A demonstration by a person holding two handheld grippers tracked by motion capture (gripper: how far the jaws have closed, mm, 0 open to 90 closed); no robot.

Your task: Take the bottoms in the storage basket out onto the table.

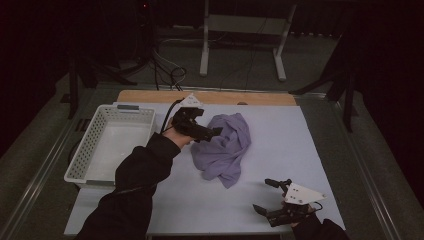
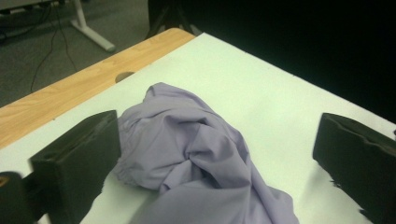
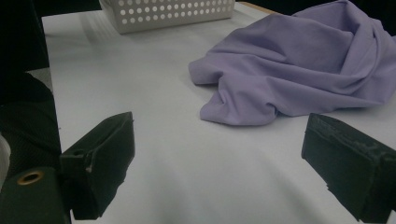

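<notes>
My left tool (image 1: pixel 212 132) is at the near-left edge of the cloth (image 1: pixel 226 147), and its jaws stand wide apart. In the left gripper view the cloth (image 2: pixel 187 154) lies between them: one jaw is just beside a crumpled fold, maybe touching it, and the other jaw is well apart from the fabric, over bare table. The jaws do not press on the cloth, so I hold nothing with this tool. The cloth is purple and bunched into a loose heap with many folds. It lies directly in front of the left tool and continues past it toward my side.

My right tool (image 1: pixel 267 195) is low over the table (image 1: pixel 280 135), near the front edge, and its jaws are also apart with nothing between them. Seen from this tool, the cloth (image 3: pixel 299 70) is ahead and a little to the right, apart from both jaws, with a strip of bare table between. One corner of the cloth points toward this tool.

A white basket (image 1: pixel 107 145) with holes in its walls stands behind my left tool, on the side away from the cloth, near the left border of the table. From the right tool the basket (image 3: pixel 168 14) shows far ahead and to the left.

The table has a pale cover, and at its far edge a strip of wood (image 2: pixel 60 93) shows beyond the cloth.
</notes>
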